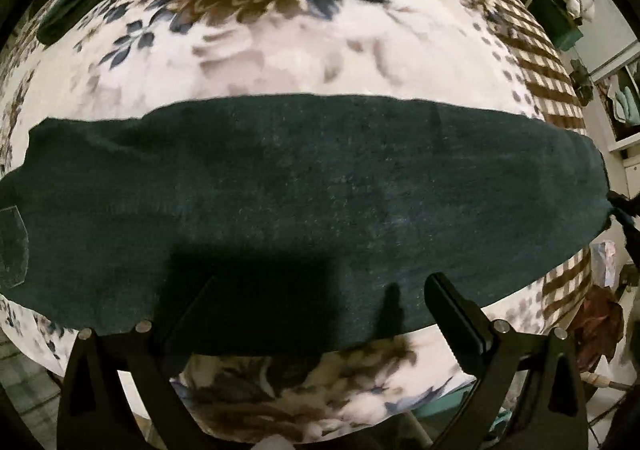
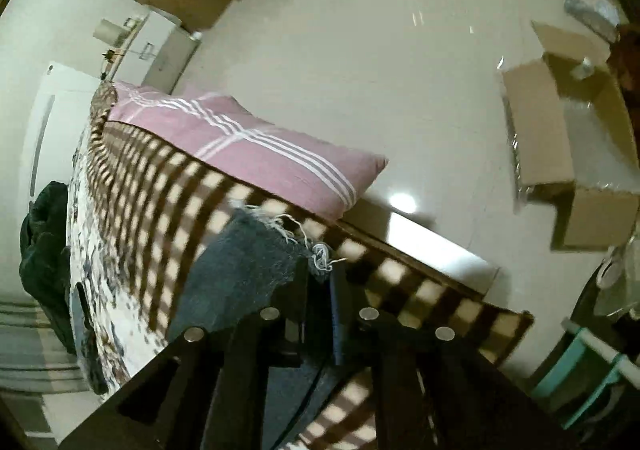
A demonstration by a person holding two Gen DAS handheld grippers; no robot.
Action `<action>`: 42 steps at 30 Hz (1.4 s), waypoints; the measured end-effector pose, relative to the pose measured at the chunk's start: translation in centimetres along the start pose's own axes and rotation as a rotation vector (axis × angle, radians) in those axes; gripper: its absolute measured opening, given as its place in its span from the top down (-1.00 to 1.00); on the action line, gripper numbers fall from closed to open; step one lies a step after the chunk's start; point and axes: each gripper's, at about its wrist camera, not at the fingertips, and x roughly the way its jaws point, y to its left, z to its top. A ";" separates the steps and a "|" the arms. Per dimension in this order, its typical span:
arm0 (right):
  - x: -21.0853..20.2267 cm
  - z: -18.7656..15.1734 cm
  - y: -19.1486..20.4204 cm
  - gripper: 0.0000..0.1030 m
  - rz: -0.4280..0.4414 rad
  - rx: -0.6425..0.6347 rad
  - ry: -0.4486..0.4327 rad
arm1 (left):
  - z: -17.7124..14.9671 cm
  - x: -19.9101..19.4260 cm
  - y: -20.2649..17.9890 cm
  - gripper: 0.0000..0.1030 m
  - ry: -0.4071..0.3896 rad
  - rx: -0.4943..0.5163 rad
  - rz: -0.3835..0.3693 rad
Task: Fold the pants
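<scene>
Pants [image 1: 312, 190] laid flat across floral blanket [image 1: 280, 62], long axis running left to right, crosswise to left gripper [image 1: 320, 302].

Left gripper poised over near long edge at mid-length, fingers spread wide, nothing between them; one finger [image 1: 452, 314] clearly seen, the other lost in shadow. Right gripper [image 2: 320, 282] at far right end, fingers nearly together, pinching frayed hem [image 2: 304, 246] over checked blanket border [image 2: 168, 210]. Back pocket [image 1: 14, 246] marking waist end at far left, well apart from both tools. Judged next: hem carried leftward along long axis. Pink striped pillow [image 2: 248, 146] just beyond hem; dark garment heap [image 2: 44, 250] near far blanket edge; cardboard boxes [image 2: 560, 154] on floor, clear of fold path.
</scene>
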 end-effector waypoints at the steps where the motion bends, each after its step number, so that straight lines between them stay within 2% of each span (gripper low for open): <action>1: -0.5 -0.3 0.2 0.82 -0.003 -0.008 -0.012 | 0.2 -0.2 -0.5 -1.00 -0.003 0.005 0.000; 5: -3.4 -0.6 -0.3 0.82 -0.004 0.007 -0.009 | 1.5 -0.9 -0.9 -1.00 -0.010 0.017 0.004; 7: -2.9 -0.8 -1.2 0.82 -0.042 0.012 0.020 | 1.6 -0.5 -1.0 -1.00 0.000 0.017 0.005; 10: -1.9 -1.1 -3.3 0.76 -0.039 0.040 0.100 | 2.1 0.3 -0.9 -1.00 0.024 0.015 0.002; 12: -2.0 -1.5 -4.4 0.14 -0.006 0.066 0.111 | 2.4 1.1 -0.8 -1.00 0.040 0.020 0.002; 14: -2.5 -2.1 -5.5 -0.21 0.069 0.115 0.105 | 2.6 2.3 -0.7 -1.00 0.065 0.019 -0.011; 16: -1.8 -2.9 -6.4 -0.21 0.158 0.150 0.133 | 3.0 3.6 -0.5 -1.00 0.093 0.011 -0.023; 19: 1.1 -4.3 -7.1 -0.22 0.243 0.166 0.191 | 3.7 4.4 -0.7 -1.00 0.090 0.025 -0.012; 22: 1.9 -4.5 -7.2 -0.26 0.365 0.179 0.092 | 4.1 4.5 -0.9 -1.00 0.085 0.012 -0.007; 25: 2.8 -4.4 -7.1 -0.25 0.505 0.200 0.046 | 4.5 4.5 -1.1 -1.00 0.078 0.015 -0.008; 28: 3.9 -4.3 -6.5 -0.20 0.525 0.182 0.034 | 3.8 4.6 -0.8 -1.00 0.054 0.022 -0.010; 29: 4.1 -4.3 -6.3 -0.03 0.524 0.178 0.024 | 3.4 4.8 -0.4 -1.00 0.050 0.024 -0.010; 30: 4.2 -4.4 -5.9 0.40 0.522 0.171 0.025 | 3.5 4.9 -0.5 -1.00 0.050 0.025 -0.008; 32: 4.2 -4.4 -4.7 0.78 0.496 0.132 0.030 | 3.1 5.0 -0.5 -1.00 0.051 0.017 -0.007; 35: 2.4 -4.7 -2.4 0.81 0.444 0.054 -0.006 | 3.0 5.0 0.1 -1.00 0.061 0.009 -0.019; 37: 0.4 -5.2 -0.6 0.82 0.420 0.005 -0.033 | 3.3 4.0 0.8 -1.00 0.029 -0.025 -0.060; 42: -5.4 -7.8 5.3 0.83 0.452 -0.113 -0.064 | 3.1 -0.8 4.4 -1.00 -0.072 -0.130 -0.124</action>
